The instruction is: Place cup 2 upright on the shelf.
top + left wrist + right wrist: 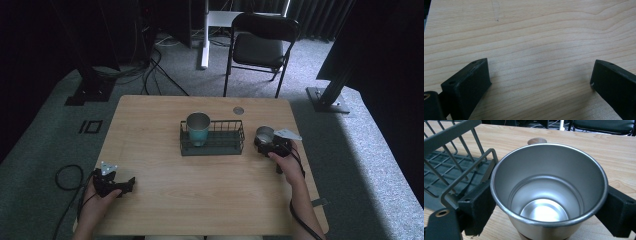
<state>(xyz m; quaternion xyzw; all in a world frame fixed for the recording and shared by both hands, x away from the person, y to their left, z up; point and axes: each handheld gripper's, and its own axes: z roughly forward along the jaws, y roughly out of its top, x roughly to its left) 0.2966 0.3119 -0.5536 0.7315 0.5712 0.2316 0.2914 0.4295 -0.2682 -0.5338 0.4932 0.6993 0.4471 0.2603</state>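
Two steel cups logged on a light wooden table (200,185). Teal-sleeved steel cup (198,129) upright in left end of dark wire basket (220,145), mid-table. Bare steel cup (549,192) just right of basket, upright and empty, pinched at its sides by right gripper (549,207), jaws pressed to opposite walls just under the rim. Left gripper (112,182) low at near-left corner of table, well apart from basket, jaws spread wide with nothing but bare wood grain between. Hazards, as judged: smooth tapered wall, narrow jaw contact, so possible slip or tilt on lifting if squeeze eases; basket end wire close beside left jaw, so likely snag or shove of basket on any sideways carry without enough height; knock against teal-sleeved cup possible if set down too far left in basket. View differences: high view gives overall layout, both hands, basket's free right half, black folding chair (260,45) beyond table; right gripper view gives jaw contact, polished empty interior, small round brown inset in tabletop behind rim; left gripper view gives jaw spread, unclear from above.
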